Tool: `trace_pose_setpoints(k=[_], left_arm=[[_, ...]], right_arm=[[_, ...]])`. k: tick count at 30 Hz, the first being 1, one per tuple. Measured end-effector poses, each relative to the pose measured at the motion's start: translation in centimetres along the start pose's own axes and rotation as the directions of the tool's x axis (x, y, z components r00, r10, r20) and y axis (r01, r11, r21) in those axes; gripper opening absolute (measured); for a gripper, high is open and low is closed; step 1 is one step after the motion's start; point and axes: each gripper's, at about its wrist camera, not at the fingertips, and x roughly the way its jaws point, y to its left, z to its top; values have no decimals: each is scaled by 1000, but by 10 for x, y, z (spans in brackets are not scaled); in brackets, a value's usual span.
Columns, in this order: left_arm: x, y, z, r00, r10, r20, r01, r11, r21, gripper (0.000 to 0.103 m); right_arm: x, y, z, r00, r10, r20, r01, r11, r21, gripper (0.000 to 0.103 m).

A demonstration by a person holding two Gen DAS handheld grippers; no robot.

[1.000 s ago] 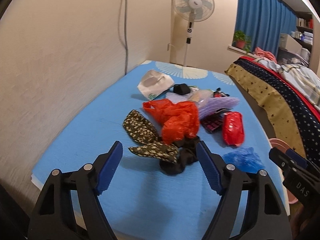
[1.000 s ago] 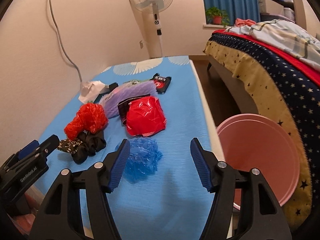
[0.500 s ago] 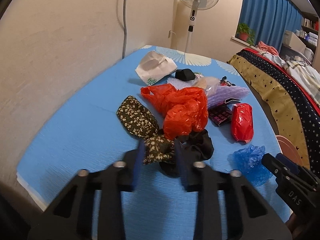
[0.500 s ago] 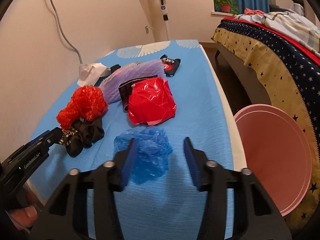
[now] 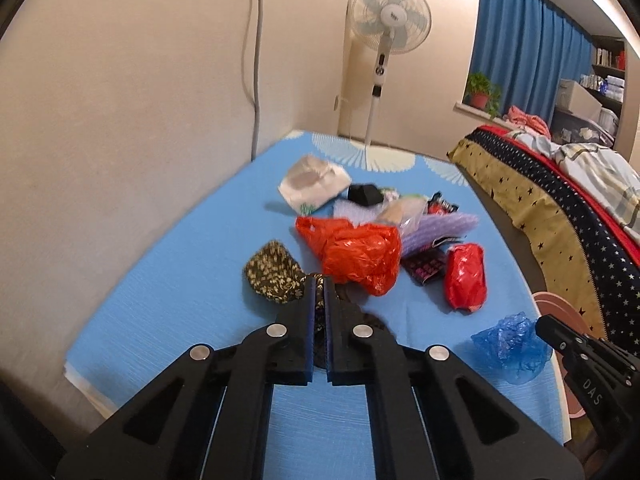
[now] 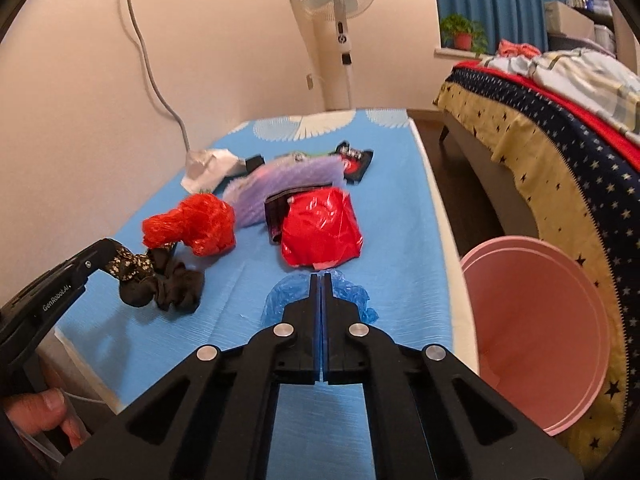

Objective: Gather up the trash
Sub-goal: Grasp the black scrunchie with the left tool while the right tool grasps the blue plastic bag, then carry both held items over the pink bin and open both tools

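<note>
Now both of my grippers are clamped. My left gripper (image 5: 317, 280) has its fingers pressed together on a floral cloth (image 5: 276, 276), which is joined to a black cloth (image 6: 168, 288); in the right wrist view that bundle hangs from the left fingertips, its black end at the blue mat (image 6: 400, 208). My right gripper (image 6: 321, 277) is pinched on the edge of a blue bag (image 6: 352, 296), with only thin film between the pads; the bag lies at the near end of the mat, just beside the pink bin (image 6: 540, 320) on the floor.

All of this should handle light and limp. The film bags will crumple, slip and trail, so I judge a pinch on a bunched fold holds better than a single layer. The cloth is soft and gives more friction; gripping at the knot where the two fabrics meet should carry both.

By my count, left on the mat:
- one orange bag (image 5: 360, 256), crumpled, just beyond the cloth
- one red bag (image 6: 320, 232), puffed, mid-mat
- one purple wrap (image 6: 288, 180), soft, behind the red bag
- one dark wrapper (image 5: 424, 268) between the two bags, and one more (image 6: 354, 160) at the far end
- one white bag (image 5: 312, 188) near the wall
- one small black thing (image 5: 364, 194) beside it; I cannot tell what it is
- a clear bag (image 5: 400, 212) in the pile, contents unclear

One bin, one blue bag, one cloth bundle.
</note>
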Motion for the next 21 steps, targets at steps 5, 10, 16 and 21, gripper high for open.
trace_pose_setpoints(k=[5,10,16,21], left_arm=[[-22,0,5,999,-14,50,14,1000,0,3],[-49,-4,10,994,-39,105,38,999,15,3],[-76,-16,15,983,-89,158,79,995,68,3],[-92,-29,15,974,-155,165,138,985,106,3]], right_arm=[[-25,-6,1,999,-9,41,9,1000,10,0],[-55,-7,5,995,-18,96,17,1000,7,0],[-80,-16,9,990,-44,136,42,999,18,0],[-97,-30,11,984,-76,160,70,997,42,0]])
